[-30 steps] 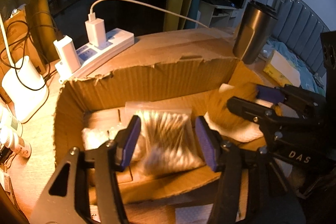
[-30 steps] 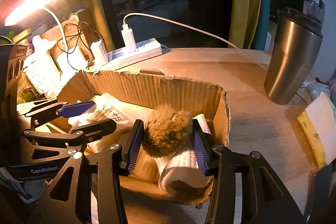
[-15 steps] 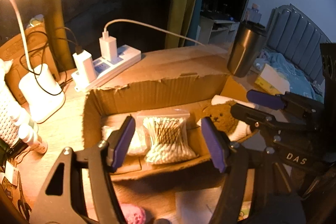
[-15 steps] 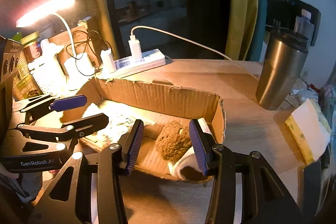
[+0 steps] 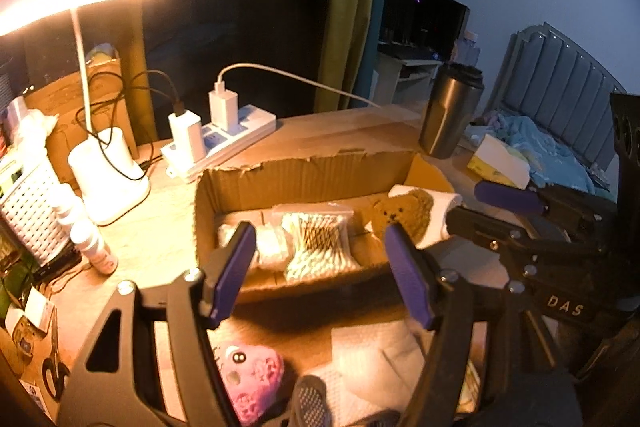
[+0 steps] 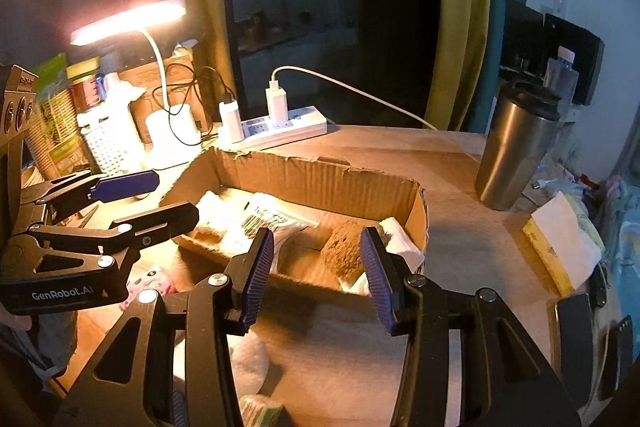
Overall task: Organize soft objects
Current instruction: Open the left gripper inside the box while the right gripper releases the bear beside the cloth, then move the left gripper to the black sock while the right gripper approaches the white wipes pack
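Observation:
A torn cardboard box holds a bag of cotton swabs, a bag of white cotton pads, a brown teddy bear and a white rolled cloth. My left gripper hovers in front of the box, open and empty. My right gripper is open too, above the box's near edge. The bear lies beyond its fingers, untouched. A pink plush toy and a white cloth lie on the table under the left gripper.
A lit desk lamp and a power strip with chargers stand behind the box. A steel tumbler and a yellow-and-white pack sit to the right. A white basket and small bottles crowd the left edge.
Both grippers drew back and up from the box. The swab bag between the left fingers and the bear between the right fingers now lie free in the box.

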`<state>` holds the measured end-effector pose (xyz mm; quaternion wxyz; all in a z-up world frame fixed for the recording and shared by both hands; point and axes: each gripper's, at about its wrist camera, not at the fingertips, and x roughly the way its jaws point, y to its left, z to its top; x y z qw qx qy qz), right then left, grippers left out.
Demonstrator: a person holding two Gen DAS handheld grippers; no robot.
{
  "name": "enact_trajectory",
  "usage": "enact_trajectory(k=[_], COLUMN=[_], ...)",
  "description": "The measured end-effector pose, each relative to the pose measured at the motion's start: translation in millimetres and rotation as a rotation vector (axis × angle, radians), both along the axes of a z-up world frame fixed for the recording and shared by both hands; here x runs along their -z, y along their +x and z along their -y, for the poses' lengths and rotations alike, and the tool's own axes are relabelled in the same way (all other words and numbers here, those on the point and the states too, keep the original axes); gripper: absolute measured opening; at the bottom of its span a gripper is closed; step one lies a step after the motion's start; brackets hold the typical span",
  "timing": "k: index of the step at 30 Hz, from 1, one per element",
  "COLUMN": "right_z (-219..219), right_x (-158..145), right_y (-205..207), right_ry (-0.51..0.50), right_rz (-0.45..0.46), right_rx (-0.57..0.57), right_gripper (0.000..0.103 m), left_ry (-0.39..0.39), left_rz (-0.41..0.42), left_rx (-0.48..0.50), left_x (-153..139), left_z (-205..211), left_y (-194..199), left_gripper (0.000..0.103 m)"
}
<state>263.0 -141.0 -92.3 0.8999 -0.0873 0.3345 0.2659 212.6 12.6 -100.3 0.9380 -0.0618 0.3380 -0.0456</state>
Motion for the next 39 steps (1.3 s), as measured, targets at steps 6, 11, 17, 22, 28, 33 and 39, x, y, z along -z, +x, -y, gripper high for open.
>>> enact_trajectory(k=[6, 11, 17, 22, 28, 33, 39], right_z=[-1.5, -3.3, -6.6, -7.7, -8.2, -9.7, -10.1], right_x=[-3.4, -3.3, -1.1, 4.0, 16.2, 26.9, 38.8], right_y=[-20.4, -34.6, -52.4, -63.3, -75.6, -84.1, -95.8], right_ry=[-0.01, -0.015, -0.025, -0.029, -0.043, -0.054, -0.069], right_rz=[0.009, 0.011, 0.011, 0.003, -0.018, -0.034, -0.053], right_rx=[-0.002, -0.002, -0.005, 0.002, 0.0, 0.002, 0.003], right_gripper=[0.048, 0.048, 0.048, 0.048, 0.048, 0.048, 0.048], left_ry=[-0.008, -0.017, -0.025, -0.034, -0.049, -0.061, -0.076], left_rz=[0.012, 0.02, 0.023, 0.022, 0.0, -0.015, -0.037], left_rx=[0.001, -0.002, -0.004, -0.008, -0.017, -0.022, -0.031], left_x=[-2.2, -2.4, 0.1, 5.2, 18.4, 29.8, 44.7], left_z=[-2.0, -4.5, -8.1, -11.0, -16.6, -19.2, -21.1], left_y=[-20.2, -35.7, -52.9, -65.3, -77.1, -85.3, -96.7], left_gripper=[0.069, 0.069, 0.069, 0.069, 0.069, 0.069, 0.069])
